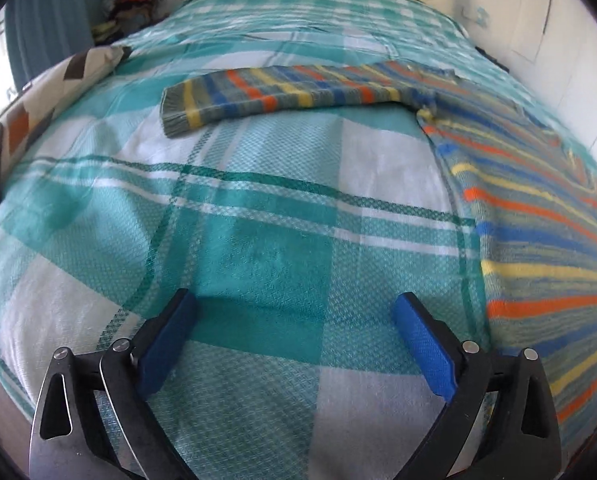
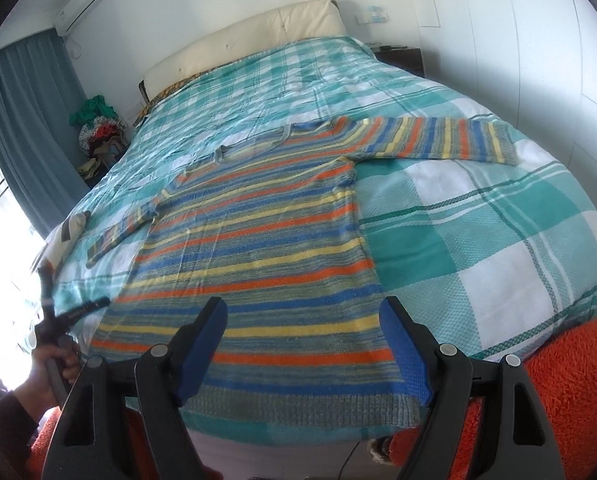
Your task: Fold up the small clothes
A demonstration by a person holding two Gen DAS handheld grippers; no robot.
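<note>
Striped sweater [image 2: 258, 248] flat on bed, beyond right gripper [image 2: 302, 312] gaping jaws

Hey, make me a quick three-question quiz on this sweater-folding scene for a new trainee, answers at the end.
1. True or false: the striped sweater lies spread flat on the checked bedspread.
2. Which is gripping cloth: (a) the left gripper, (b) the right gripper, (c) neither?
3. Fill in: in the right wrist view, the sleeve on the right side of the picture lies stretched ____ from the body.

Key: 1 true; 2 c, both stand open and empty; 3 straight out.
</note>
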